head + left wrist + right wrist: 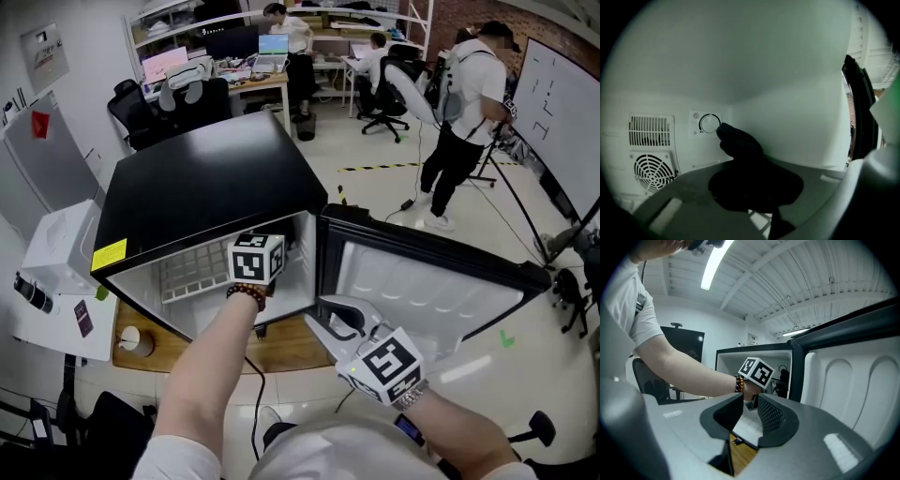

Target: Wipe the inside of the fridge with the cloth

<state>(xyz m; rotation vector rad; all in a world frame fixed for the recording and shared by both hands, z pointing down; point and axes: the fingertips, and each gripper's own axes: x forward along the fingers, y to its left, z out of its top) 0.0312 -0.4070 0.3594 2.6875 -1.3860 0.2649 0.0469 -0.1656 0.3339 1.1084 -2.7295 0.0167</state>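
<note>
The cloth (750, 173) is a dark, bunched wad with no visible pattern. It is inside the fridge (197, 187), clenched in the left gripper (757, 201), and its upper tip rises toward the back wall just beside the round dial (709, 124). Only the left gripper view shows this, along with the slatted vent (651, 131) and round fan grille (652, 171) at the back wall's left edge; the marks beside the dial are too small to read. The head view hides the cloth and shows instead the marker cube at the fridge's mouth, the wire shelf (192, 272), the open door (422, 281) and a yellow label (109, 254) on the top's front left corner, its print illegible. The right gripper (750, 411) hovers outside by the door, its jaws apart and grasping nothing.
</note>
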